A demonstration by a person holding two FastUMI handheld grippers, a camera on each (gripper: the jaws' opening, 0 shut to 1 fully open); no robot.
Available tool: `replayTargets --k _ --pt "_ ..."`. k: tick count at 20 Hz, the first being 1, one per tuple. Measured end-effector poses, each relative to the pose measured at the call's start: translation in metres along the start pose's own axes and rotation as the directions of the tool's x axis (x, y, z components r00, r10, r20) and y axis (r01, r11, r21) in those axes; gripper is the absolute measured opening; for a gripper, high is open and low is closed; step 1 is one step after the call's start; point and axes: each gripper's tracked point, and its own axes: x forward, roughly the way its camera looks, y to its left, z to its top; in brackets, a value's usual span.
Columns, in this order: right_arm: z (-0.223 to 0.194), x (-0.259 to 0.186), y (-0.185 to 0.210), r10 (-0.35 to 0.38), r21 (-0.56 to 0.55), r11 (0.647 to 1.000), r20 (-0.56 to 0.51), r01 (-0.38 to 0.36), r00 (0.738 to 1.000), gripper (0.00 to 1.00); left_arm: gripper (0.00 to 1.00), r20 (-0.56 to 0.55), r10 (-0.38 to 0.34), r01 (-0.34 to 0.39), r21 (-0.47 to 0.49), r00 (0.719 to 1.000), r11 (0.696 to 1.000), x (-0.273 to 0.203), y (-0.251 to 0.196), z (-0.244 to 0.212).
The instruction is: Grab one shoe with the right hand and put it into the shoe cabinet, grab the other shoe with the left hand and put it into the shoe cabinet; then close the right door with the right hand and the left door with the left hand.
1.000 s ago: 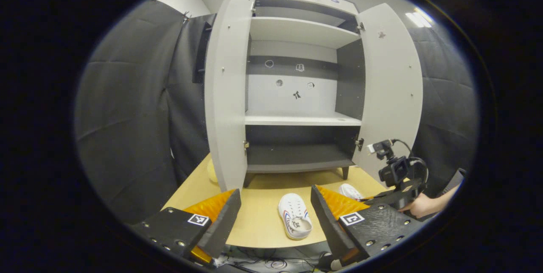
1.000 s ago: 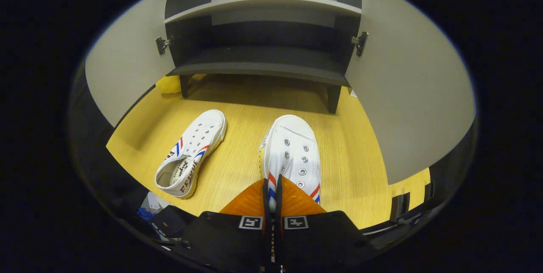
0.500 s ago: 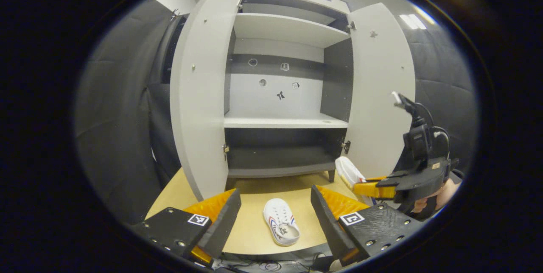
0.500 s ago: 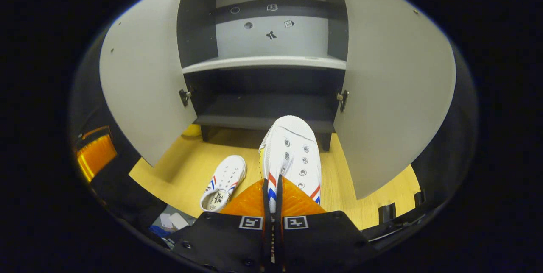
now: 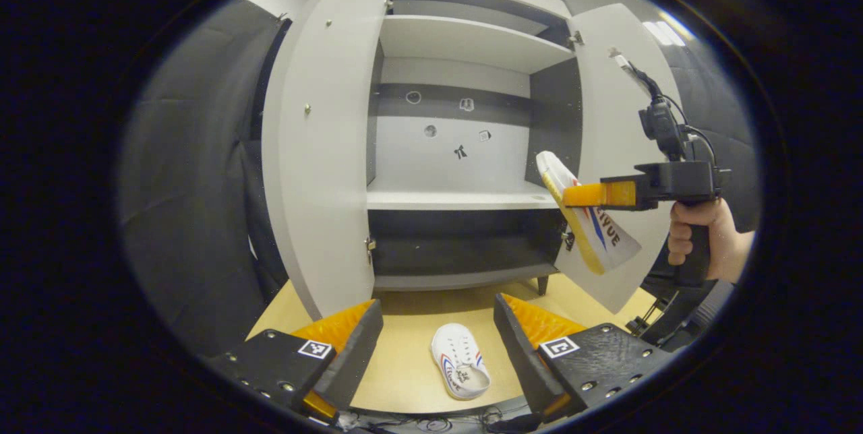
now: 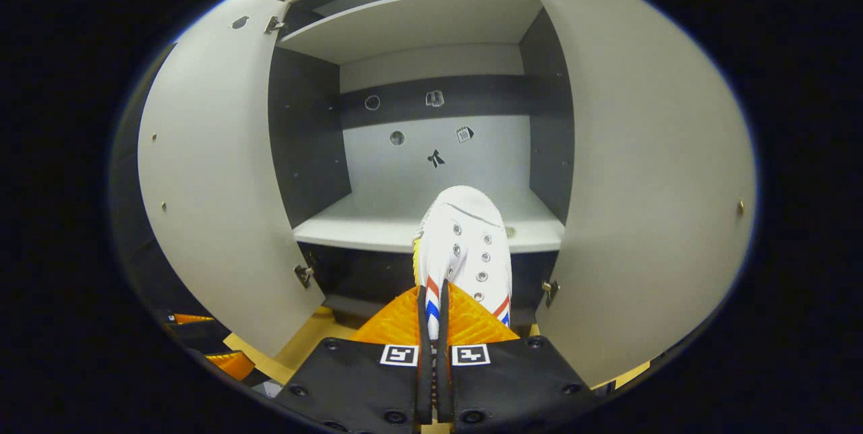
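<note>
My right gripper [image 6: 431,316] is shut on a white canvas shoe [image 6: 465,245] with red and blue stripes, pinching its side wall; the toe points at the middle shelf [image 6: 377,228] of the open shoe cabinet. From the left gripper view, that shoe [image 5: 585,222] hangs tilted in the right gripper [image 5: 573,195], level with the middle shelf [image 5: 445,199], a hand [image 5: 701,232] holding the handle. The other shoe [image 5: 460,370] lies on the wooden table [image 5: 404,353], between the fingers of my open left gripper [image 5: 435,346] but well below them. Both doors [image 5: 317,151] [image 5: 617,117] stand open.
The cabinet has an upper shelf [image 5: 465,43], a dark bottom shelf [image 5: 458,255] and short legs on the table. Small stickers mark its back wall [image 6: 431,144]. Black cloth walls [image 5: 195,184] close in the left side. Cables lie beyond the table's near edge.
The right gripper has lifted its shoe from table height up to the level of the middle shelf and closer to the cabinet. The left gripper has stayed open above the other shoe.
</note>
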Motion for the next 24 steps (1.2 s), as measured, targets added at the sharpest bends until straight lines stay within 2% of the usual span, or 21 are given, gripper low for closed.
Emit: replayTargets --k 1,2,3,4,6,8,9,10,11,12,15,17,18,19,22,24 --pt "0.014 0.014 -0.001 0.008 -0.014 1.000 0.026 -0.008 1.000 0.04 0.95 0.014 0.010 -0.010 -0.012 1.000 1.000 0.002 0.000 0.007" --pt "0.028 0.027 -0.003 0.014 -0.028 1.000 0.050 -0.012 0.999 0.00 0.95 0.026 0.021 -0.020 -0.016 0.999 1.000 0.004 0.001 0.013" --pt "0.040 0.040 -0.005 0.016 -0.033 0.999 0.069 -0.014 0.997 0.04 0.94 0.032 0.038 -0.037 -0.012 0.999 0.999 0.006 0.003 0.015" --pt "0.051 0.053 -0.006 0.020 -0.028 0.999 0.084 -0.018 0.996 0.00 0.95 0.031 0.059 -0.059 -0.006 0.998 0.998 0.007 0.004 0.018" --pt "0.071 0.079 -0.007 0.031 -0.005 1.000 0.112 -0.031 0.993 0.04 0.95 0.026 0.106 -0.106 -0.007 0.994 0.994 0.011 0.008 0.022" --pt "0.088 0.108 -0.008 0.030 -0.001 1.000 0.138 -0.030 0.990 0.00 0.95 0.035 0.139 -0.138 -0.040 0.990 0.990 0.016 0.009 0.031" --pt "0.094 0.122 -0.010 0.025 -0.007 1.000 0.146 -0.024 0.989 0.04 0.95 0.046 0.153 -0.150 -0.058 0.987 0.987 0.019 0.008 0.038" --pt "0.099 0.134 -0.012 0.018 -0.014 1.000 0.151 -0.016 0.988 0.04 0.95 0.053 0.169 -0.165 -0.068 0.984 0.984 0.022 0.008 0.044" --pt "0.104 0.148 -0.014 0.011 -0.016 1.000 0.156 -0.008 0.988 0.00 0.95 0.060 0.185 -0.180 -0.070 0.981 0.981 0.025 0.008 0.048" --pt "0.108 0.159 -0.017 0.006 -0.013 1.000 0.163 -0.004 0.987 0.04 0.95 0.065 0.196 -0.192 -0.065 0.978 0.979 0.027 0.007 0.053" --pt "0.112 0.194 -0.029 -0.018 -0.001 1.000 0.163 0.019 0.986 0.04 0.95 0.063 0.235 -0.233 -0.026 0.970 0.972 0.030 0.007 0.057" --pt "0.110 0.215 -0.044 -0.055 0.005 0.998 0.144 0.055 0.988 0.04 0.95 0.057 0.263 -0.261 -0.034 0.963 0.965 0.032 0.008 0.060" --pt "0.110 0.222 -0.049 -0.071 0.019 0.997 0.138 0.069 0.988 0.04 1.00 0.058 0.278 -0.276 -0.043 0.959 0.960 0.034 0.008 0.063" --pt "0.109 0.227 -0.053 -0.079 0.038 0.997 0.135 0.075 0.988 0.04 1.00 0.058 0.296 -0.293 -0.052 0.954 0.955 0.035 0.009 0.065" --pt "0.105 0.247 -0.058 -0.083 0.092 0.993 0.104 0.074 0.991 0.04 1.00 0.052 0.349 -0.346 -0.058 0.936 0.937 0.035 0.011 0.068" --pt "0.098 0.254 -0.058 -0.070 0.105 0.993 0.083 0.061 0.994 0.08 1.00 0.044 0.375 -0.373 -0.036 0.926 0.927 0.034 0.012 0.064"
